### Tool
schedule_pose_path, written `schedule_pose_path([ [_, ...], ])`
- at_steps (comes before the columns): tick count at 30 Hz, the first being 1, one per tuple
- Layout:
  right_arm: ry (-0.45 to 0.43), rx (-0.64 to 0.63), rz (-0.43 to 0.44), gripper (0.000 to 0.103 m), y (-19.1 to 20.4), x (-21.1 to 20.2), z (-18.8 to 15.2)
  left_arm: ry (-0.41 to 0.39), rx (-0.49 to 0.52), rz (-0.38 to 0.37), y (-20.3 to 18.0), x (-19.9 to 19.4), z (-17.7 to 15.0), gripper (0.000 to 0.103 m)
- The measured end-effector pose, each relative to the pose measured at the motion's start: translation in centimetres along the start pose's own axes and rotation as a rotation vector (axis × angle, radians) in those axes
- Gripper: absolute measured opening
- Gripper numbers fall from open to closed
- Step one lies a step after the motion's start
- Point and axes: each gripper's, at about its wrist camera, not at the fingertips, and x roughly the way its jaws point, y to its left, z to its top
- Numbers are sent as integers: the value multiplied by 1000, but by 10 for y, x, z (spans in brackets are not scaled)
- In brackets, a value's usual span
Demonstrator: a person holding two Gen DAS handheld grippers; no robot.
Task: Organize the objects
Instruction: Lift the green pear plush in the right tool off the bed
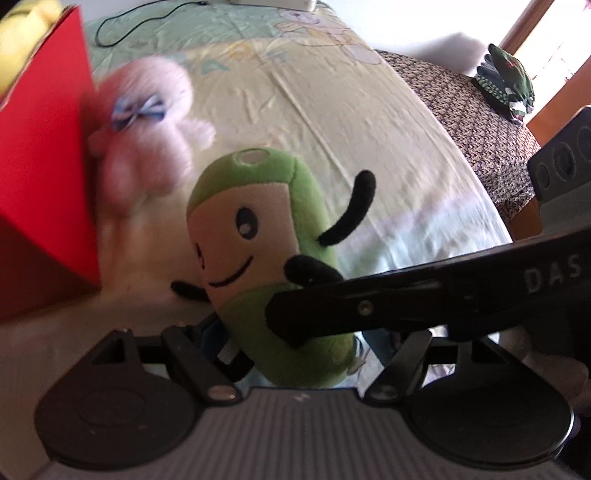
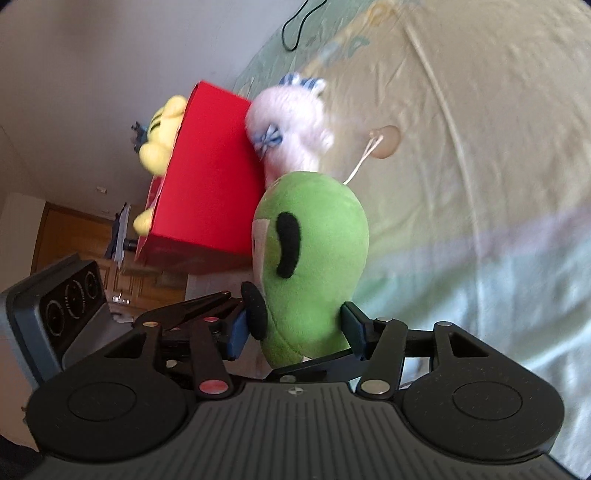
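A green plush toy (image 1: 258,229) with a smiling face and black limbs is held upright above the bed, with both grippers on its lower half. My left gripper (image 1: 295,354) is shut on its base. In the right wrist view the left gripper's black fingers (image 2: 192,306) reach in from the left. My right gripper (image 2: 295,328) has the green plush toy (image 2: 314,240) between its blue pads, which touch it on both sides. One right finger (image 1: 369,306) crosses the toy's front. A red box (image 2: 210,184) stands close behind, with a yellow plush (image 2: 162,129) in it.
A fluffy pink-white plush (image 2: 291,122) with blue bows leans against the red box (image 1: 40,184). The bed sheet (image 1: 295,92) is pale yellow and green. A black cable (image 1: 122,26) lies at its far end, a suction cup on a cord (image 2: 384,142) lies on it, and folded clothes (image 1: 506,81) lie on a patterned blanket.
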Motion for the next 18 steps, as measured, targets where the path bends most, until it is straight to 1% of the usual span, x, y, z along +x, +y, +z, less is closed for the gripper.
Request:
schedule_pose_path([
  [2,2,-12,-1,58,4,-1,-2,-10,-13,1,4,-4,-3,75],
  [4,-7,-18,2,61,7,-1,-1,-30,-19,-1,9,-10,-5,80],
  [6,-24,-12,2,64,7,-2,0,-53,-17,16,10,-13,-5,86],
  [8,-45,11,-8,65,5,-4,1,-61,-12,38,11,-12,-3,86],
  [11,-77,47,-7,66,1,-5,4,-68,-23,31,13,-9,2,86],
  [13,-74,54,-15,67,0,0,7,-59,-25,32,14,-4,5,85],
  [14,-79,48,-33,67,1,1,8,-53,-22,35,13,0,6,81],
  [18,-81,47,-57,68,-2,7,9,-52,23,59,2,5,8,80],
])
